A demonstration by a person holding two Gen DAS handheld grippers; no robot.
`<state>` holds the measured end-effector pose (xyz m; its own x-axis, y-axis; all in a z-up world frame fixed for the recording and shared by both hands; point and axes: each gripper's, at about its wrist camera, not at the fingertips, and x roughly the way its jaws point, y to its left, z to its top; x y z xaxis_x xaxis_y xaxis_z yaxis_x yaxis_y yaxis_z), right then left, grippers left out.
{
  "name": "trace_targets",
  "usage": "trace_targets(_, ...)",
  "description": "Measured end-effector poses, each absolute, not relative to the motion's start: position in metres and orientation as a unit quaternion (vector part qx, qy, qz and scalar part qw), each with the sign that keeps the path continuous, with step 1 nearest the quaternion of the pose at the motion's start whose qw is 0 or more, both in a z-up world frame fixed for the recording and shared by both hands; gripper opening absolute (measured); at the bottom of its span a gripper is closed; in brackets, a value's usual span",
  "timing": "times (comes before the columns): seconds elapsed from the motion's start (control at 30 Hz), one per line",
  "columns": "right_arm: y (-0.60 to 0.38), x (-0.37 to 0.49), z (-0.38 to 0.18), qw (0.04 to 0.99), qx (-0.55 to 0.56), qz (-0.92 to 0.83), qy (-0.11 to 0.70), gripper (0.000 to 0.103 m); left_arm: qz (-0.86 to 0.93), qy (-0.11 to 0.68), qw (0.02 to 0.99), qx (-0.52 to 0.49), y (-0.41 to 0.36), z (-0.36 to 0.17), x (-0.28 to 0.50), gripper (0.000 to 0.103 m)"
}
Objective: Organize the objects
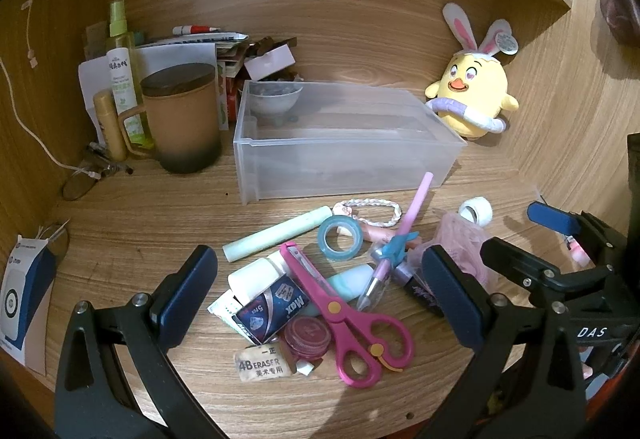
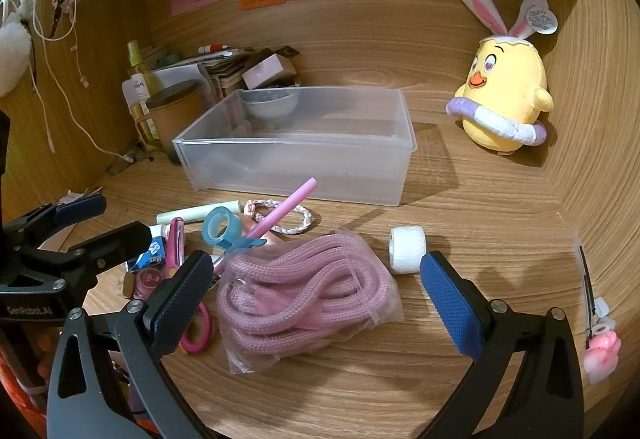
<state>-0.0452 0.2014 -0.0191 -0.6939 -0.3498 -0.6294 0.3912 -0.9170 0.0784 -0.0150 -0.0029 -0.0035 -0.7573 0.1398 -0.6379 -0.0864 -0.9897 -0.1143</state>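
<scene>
A pile of small items lies on the wooden desk: pink scissors (image 1: 348, 319), an eraser (image 1: 262, 363), a blue tape ring (image 1: 340, 239), a pale green tube (image 1: 280, 233) and a pink pen (image 1: 400, 235). My left gripper (image 1: 320, 295) hovers open over this pile, touching nothing. To its right lies a clear bag of pink rope (image 2: 304, 287), with my right gripper (image 2: 316, 303) open above it, pads apart from the bag. A white tape roll (image 2: 407, 249) stands just beyond the right finger. Behind the pile sits an open clear plastic bin (image 1: 340, 135).
A brown lidded mug (image 1: 180, 119), bottles and stacked papers crowd the back left corner. A yellow plush chick (image 2: 500, 99) leans on the right wall. Glasses (image 1: 88, 179) and a white cable lie at the left. A pink charm (image 2: 600, 351) lies at the far right.
</scene>
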Motion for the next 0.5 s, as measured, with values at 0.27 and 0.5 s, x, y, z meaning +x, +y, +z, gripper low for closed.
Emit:
trace_targets(0.27,0.2014,-0.0449,-0.0181,0.201,0.335,-0.920,0.031,0.103,0.937,-0.035,0.063,-0.343,0.0006,-0.0029,-0.0119,0.103)
trace_targets(0.5,0.2009,-0.0422,-0.0181,0.201,0.333,-0.921,0.032,0.103,0.936,-0.034,0.066,-0.343,0.0014,-0.0035,-0.0103,0.103)
